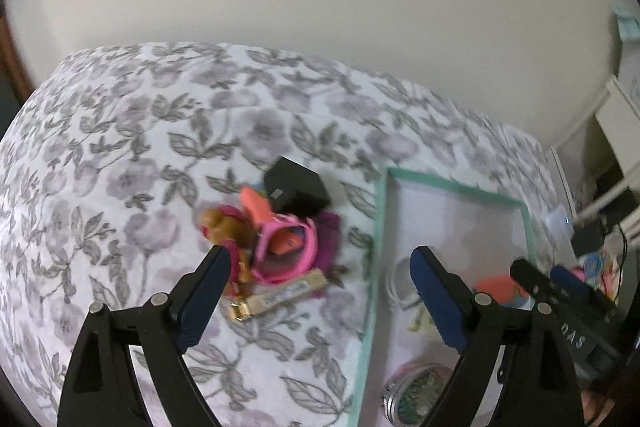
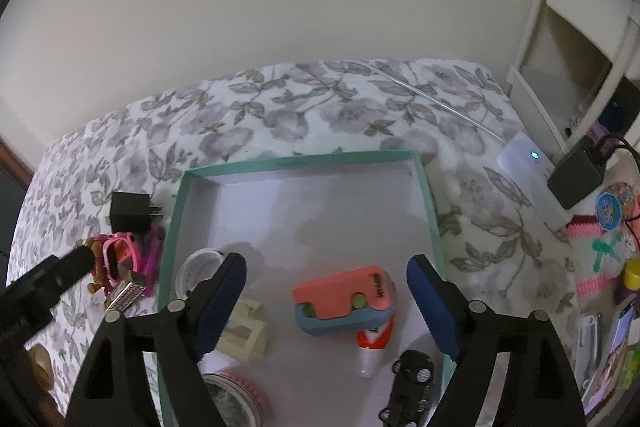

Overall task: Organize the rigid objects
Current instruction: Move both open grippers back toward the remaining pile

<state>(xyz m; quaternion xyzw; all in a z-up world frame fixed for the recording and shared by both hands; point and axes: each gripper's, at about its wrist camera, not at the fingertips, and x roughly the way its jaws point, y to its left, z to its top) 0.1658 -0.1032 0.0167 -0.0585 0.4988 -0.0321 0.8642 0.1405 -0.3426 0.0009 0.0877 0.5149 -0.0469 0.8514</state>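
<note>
A teal-rimmed tray (image 2: pixel 430 211) lies on the floral bedcover. In it are a pink-and-blue stapler-like block (image 2: pixel 344 303), a glue tube (image 2: pixel 372 347), a black toy car (image 2: pixel 412 383), a white ring (image 2: pixel 196 261), a cream box (image 2: pixel 244 333) and a round tin (image 2: pixel 232 399). My right gripper (image 2: pixel 327 263) hangs open over them, holding nothing. Left of the tray (image 1: pixel 378 227) sits a pile: a black charger (image 1: pixel 296 191), a pink watch (image 1: pixel 286 247), a brown toy (image 1: pixel 218 225) and a gold harmonica (image 1: pixel 280 297). My left gripper (image 1: pixel 320 259) is open above the pile and the tray's rim, with nothing between its fingers.
A white device with a blue light (image 2: pixel 528 163) and a black adapter (image 2: pixel 576 175) lie at the bed's right edge. Colourful clutter (image 2: pixel 612 211) and a white shelf unit (image 2: pixel 580 47) stand further right. A plain wall is behind the bed.
</note>
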